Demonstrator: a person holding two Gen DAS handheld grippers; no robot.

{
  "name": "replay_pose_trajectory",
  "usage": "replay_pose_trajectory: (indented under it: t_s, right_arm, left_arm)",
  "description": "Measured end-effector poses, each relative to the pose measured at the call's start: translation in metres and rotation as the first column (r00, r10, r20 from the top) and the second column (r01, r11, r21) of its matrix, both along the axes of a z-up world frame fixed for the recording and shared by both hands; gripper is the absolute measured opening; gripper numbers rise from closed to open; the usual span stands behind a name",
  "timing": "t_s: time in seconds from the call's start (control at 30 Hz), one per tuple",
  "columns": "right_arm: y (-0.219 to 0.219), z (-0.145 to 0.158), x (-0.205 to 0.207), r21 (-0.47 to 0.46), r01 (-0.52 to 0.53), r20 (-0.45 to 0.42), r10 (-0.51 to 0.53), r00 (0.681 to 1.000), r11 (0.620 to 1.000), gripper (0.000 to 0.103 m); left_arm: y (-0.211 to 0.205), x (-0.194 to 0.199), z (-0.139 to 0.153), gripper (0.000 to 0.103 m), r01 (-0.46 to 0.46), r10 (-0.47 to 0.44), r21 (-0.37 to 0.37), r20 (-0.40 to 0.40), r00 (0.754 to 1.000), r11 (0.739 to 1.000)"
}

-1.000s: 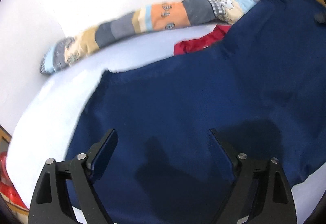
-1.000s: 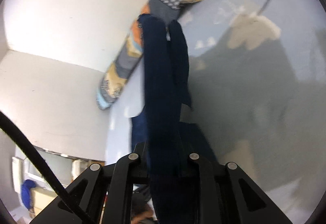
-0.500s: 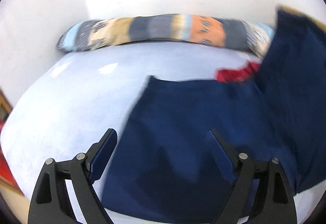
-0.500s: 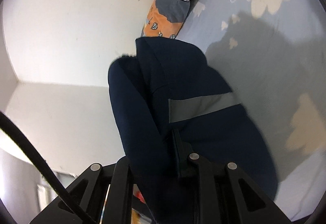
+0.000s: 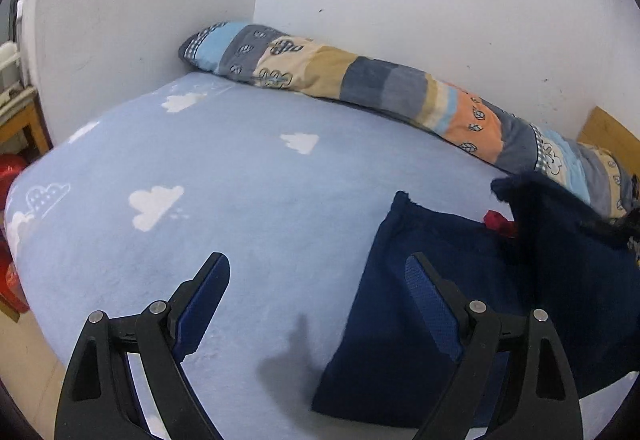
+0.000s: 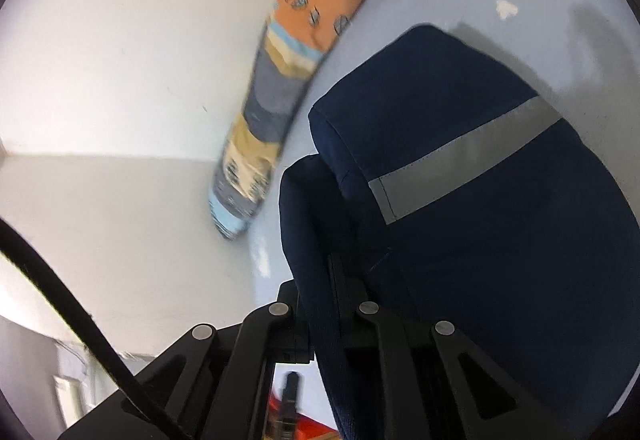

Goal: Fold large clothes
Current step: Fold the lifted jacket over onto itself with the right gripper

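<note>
A large navy garment (image 5: 432,304) lies on the light-blue bed sheet (image 5: 248,200) at the right of the left wrist view, with one part lifted up at the far right (image 5: 576,252). My left gripper (image 5: 316,280) is open and empty above the sheet, its right finger over the garment's left edge. My right gripper (image 6: 324,280) is shut on a fold of the same navy garment (image 6: 500,232), which has a grey reflective stripe (image 6: 464,160) and drapes over the fingers, hiding their tips.
A long patchwork bolster (image 5: 400,92) lies along the white wall at the back of the bed; it also shows in the right wrist view (image 6: 296,48). A red item (image 5: 496,220) peeks out behind the garment. A wooden headboard (image 5: 608,136) is at the right, red objects (image 5: 12,168) on the floor at the left.
The left gripper has swung left, off the garment and over bare sheet. The right gripper has carried its held fold across, so the garment now bulges with the grey stripe in view.
</note>
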State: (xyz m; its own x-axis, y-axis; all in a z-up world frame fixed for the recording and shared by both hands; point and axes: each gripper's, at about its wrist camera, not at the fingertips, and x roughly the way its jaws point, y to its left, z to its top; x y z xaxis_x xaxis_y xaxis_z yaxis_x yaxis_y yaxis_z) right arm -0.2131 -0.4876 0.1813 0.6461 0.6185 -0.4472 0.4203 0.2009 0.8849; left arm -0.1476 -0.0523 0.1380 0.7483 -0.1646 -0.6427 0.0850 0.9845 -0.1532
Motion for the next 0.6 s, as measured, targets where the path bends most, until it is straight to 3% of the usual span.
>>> replay_pose_trajectory:
  t_s: [0.2,0.4,0.6]
  right_arm:
    - [-0.017,-0.002,-0.002,-0.045,0.003,0.039,-0.001,0.999,0.999,0.007]
    - [-0.011,0.011,0.002,-0.158,-0.106,0.050,0.115,0.992,0.982,0.007]
    - [0.004,-0.001,0.001,-0.058,-0.086,0.065,0.090,0.994,0.995,0.007]
  left_arm:
    - [0.007,0.001,0.001,0.089,0.002,-0.003,-0.034,-0.006,1.000,0.999]
    - [-0.014,0.003,-0.004,0.089,0.039,-0.039,-0.006,-0.017,0.999,0.999]
    - [-0.011,0.006,-0.003,0.089,0.021,-0.021,0.007,-0.008,1.000,1.000]
